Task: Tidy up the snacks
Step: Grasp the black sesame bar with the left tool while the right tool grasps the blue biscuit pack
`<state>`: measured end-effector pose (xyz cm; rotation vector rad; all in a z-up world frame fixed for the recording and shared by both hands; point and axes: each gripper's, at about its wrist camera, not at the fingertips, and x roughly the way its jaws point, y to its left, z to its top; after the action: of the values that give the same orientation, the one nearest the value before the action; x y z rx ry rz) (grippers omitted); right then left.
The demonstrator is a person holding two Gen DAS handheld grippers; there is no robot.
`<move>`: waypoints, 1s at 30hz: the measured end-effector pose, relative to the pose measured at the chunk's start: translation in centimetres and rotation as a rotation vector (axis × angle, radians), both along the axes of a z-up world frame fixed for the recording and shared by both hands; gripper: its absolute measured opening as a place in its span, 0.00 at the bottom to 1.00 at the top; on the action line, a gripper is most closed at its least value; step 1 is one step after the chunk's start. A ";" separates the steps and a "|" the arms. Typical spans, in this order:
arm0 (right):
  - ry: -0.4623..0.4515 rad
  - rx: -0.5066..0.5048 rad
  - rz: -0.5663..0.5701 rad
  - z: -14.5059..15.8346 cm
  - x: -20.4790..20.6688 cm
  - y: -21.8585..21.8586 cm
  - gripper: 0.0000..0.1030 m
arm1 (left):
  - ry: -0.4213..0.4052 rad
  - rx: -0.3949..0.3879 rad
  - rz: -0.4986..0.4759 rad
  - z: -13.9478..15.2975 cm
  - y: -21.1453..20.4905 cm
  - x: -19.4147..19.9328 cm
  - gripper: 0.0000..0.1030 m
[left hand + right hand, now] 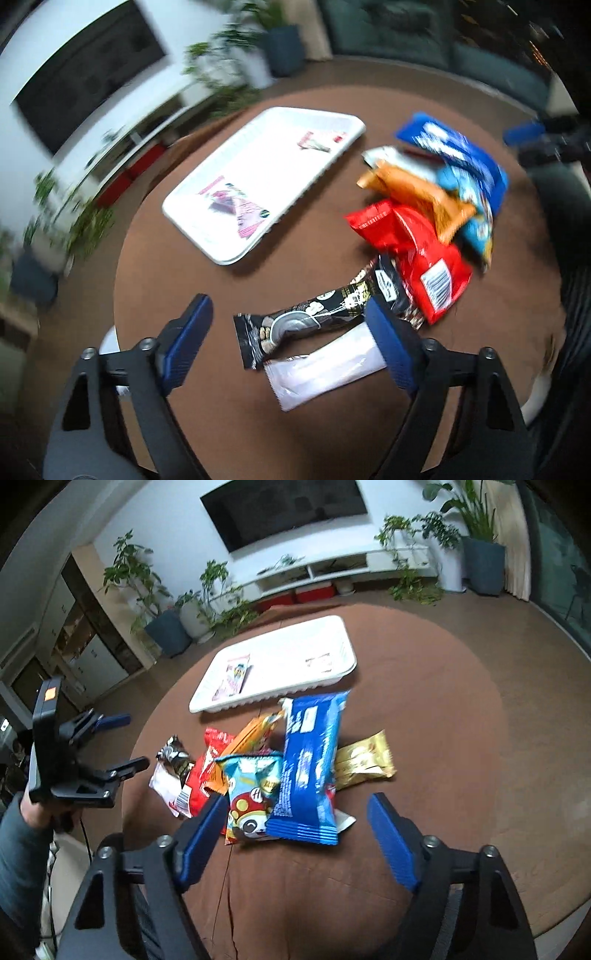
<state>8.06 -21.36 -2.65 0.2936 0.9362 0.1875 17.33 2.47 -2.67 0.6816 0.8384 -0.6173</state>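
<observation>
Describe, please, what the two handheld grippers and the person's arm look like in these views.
Both the left gripper and right gripper have black angular frames with silver screws and flat blue ribbed finger pads. In the right wrist view, the left gripper carries a black upright block with an orange sticker; the hand holding it wears a grey-green sleeve.

I count one white tray [343, 672] with two packets in it, a pink one [236, 677] and a smaller one [319, 661]; eight snacks lie loose on my table [443, 701]. They are one each: blue [310, 768], gold [364, 758], panda [251, 797], orange [245, 744], red [207, 771], black [317, 314], white [325, 373], silver [380, 153].
</observation>
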 end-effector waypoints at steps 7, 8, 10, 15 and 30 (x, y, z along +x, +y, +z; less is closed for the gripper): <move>0.030 0.024 0.000 -1.1 0.8 0.0 0.72 | 0.043 0.132 -0.172 -2.2 -2.1 2.4 0.71; 0.036 0.027 0.001 -1.3 0.8 -0.1 0.72 | 0.053 0.138 -0.181 -2.5 -2.2 2.7 0.71; 0.045 0.032 -0.002 -1.7 0.9 -0.4 0.72 | 0.079 0.152 -0.199 -3.2 -2.5 3.3 0.71; 0.064 0.045 -0.003 -2.3 1.4 -0.8 0.72 | 0.132 0.203 -0.270 -4.7 -3.0 4.6 0.61; 0.112 0.087 -0.003 -3.6 2.5 -1.2 0.72 | 0.225 0.351 -0.349 -8.6 -3.7 8.1 0.48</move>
<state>10.54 -22.58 -6.23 0.3888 1.0401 0.2116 25.38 -1.19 -11.25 1.1066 1.0605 -0.8821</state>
